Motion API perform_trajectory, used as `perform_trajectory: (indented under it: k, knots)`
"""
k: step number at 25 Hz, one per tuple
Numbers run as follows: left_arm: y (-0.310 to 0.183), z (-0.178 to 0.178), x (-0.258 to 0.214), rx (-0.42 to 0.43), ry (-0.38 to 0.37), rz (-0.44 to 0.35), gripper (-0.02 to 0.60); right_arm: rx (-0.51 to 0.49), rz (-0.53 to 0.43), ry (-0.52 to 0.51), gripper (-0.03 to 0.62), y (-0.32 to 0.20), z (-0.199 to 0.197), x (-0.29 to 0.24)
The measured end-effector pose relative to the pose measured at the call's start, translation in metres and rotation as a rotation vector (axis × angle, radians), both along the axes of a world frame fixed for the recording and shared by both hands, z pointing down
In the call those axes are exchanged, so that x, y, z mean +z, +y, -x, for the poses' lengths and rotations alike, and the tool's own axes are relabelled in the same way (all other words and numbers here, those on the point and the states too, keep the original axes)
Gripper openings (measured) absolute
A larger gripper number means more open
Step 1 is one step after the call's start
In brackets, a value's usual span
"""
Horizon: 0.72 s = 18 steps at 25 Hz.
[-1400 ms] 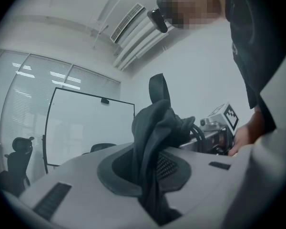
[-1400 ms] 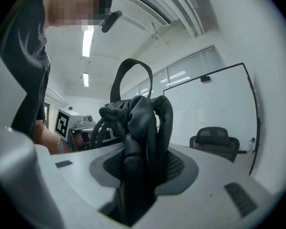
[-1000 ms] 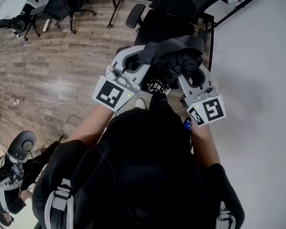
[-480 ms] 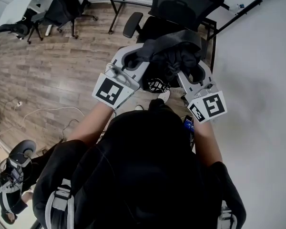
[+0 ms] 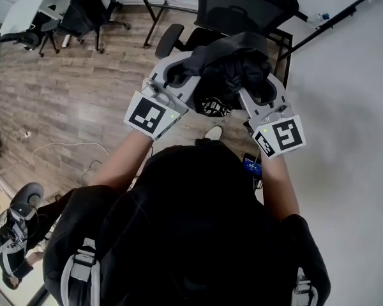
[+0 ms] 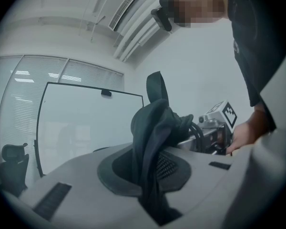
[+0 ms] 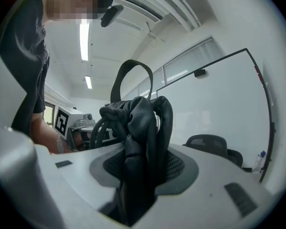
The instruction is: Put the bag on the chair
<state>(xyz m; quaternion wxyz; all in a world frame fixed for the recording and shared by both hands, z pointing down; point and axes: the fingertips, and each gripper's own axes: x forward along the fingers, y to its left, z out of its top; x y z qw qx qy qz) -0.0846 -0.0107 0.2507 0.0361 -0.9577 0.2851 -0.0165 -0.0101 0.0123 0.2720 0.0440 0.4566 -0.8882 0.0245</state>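
Note:
In the head view the black bag hangs bunched between my two grippers, in front of the person's chest. My left gripper is shut on a fold of its fabric, pinched deep between the jaws. A thicker bundle of bag and straps is clamped in my right gripper. One strap loops up above that bundle. The black office chair stands just beyond the bag, its seat mostly hidden behind it and its armrest showing at the left.
More black office chairs stand at the far left on the wood floor. A white surface fills the right side. A cable lies on the floor at the left. A framed whiteboard stands behind.
Both grippers have carried the bag a little forward, closer to the chair. Both grips look the same.

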Motion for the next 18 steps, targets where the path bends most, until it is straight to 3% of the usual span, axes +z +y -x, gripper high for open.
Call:
perform_trajectory:
  k: [9,18]
  knots:
    - [-0.043,-0.075,0.006,-0.021,-0.017,-0.005,0.041,-0.01,-0.01,-0.005,0.153,-0.046,-0.075,0.006]
    - [-0.079,-0.115,0.02,0.013,-0.03,0.02,0.041,0.013,0.013,-0.02,0.153,-0.081,-0.114,0.021]
